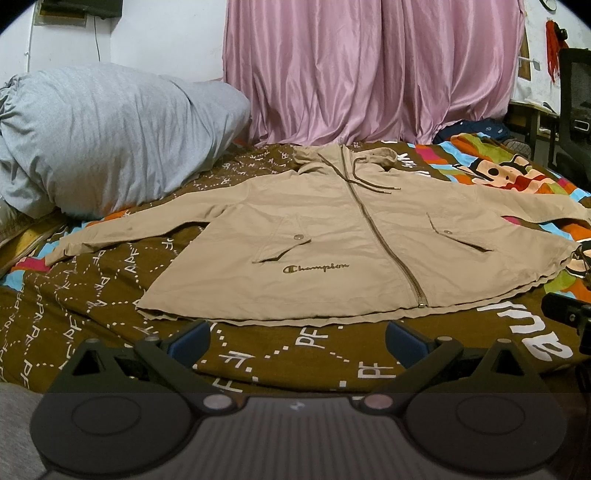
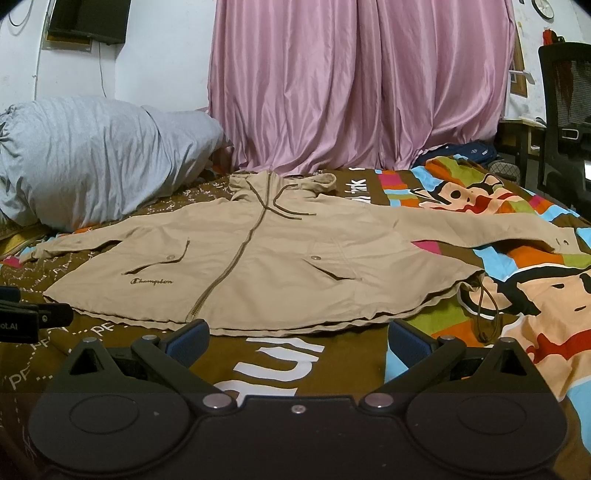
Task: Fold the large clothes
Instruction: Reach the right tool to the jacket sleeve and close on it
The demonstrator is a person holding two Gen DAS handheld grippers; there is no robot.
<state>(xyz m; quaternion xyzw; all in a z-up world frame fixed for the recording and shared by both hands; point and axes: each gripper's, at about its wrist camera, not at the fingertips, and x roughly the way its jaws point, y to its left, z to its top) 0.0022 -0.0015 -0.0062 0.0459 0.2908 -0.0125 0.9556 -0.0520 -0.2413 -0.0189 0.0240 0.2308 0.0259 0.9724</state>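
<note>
Left side of the scene: a bundled grey duvet (image 1: 110, 136) rests at the far left of the bed (image 1: 110, 288), against a white wall; a dark mounted screen (image 2: 88, 18) hangs above it. The bed is covered by a brown sheet printed with white dashed lines and letters, giving way on the right to a bright cartoon print (image 2: 517, 295).

Centre: a tan hooded jacket (image 1: 332, 240) lies flat and face up on the bed, zipped, its hood (image 1: 369, 157) toward the pink curtain (image 1: 369, 70) and its hem toward the cameras. Both sleeves are spread outward. The left sleeve (image 1: 122, 236) points toward the duvet; the right sleeve (image 2: 498, 229) runs across the cartoon print. Dark drawstrings (image 1: 369, 181) trail from the hood. Two flapped pockets with snaps flank the zipper (image 1: 380, 236), and the embroidered word "Champion" (image 1: 316, 268) sits below one pocket. A hem cord (image 2: 484, 310) loops out at the jacket's right corner.

Foreground: the left claw (image 1: 297, 341) is spread wide just short of the hem, empty, with blue pads on its fingers (image 1: 190, 341). The right claw (image 2: 297, 341) is likewise spread wide and empty, near the hem but not touching it.

Right side: a black mesh office chair (image 2: 565, 118) stands beside the bed, and a wall clock (image 2: 546, 8) shows at the upper right.
</note>
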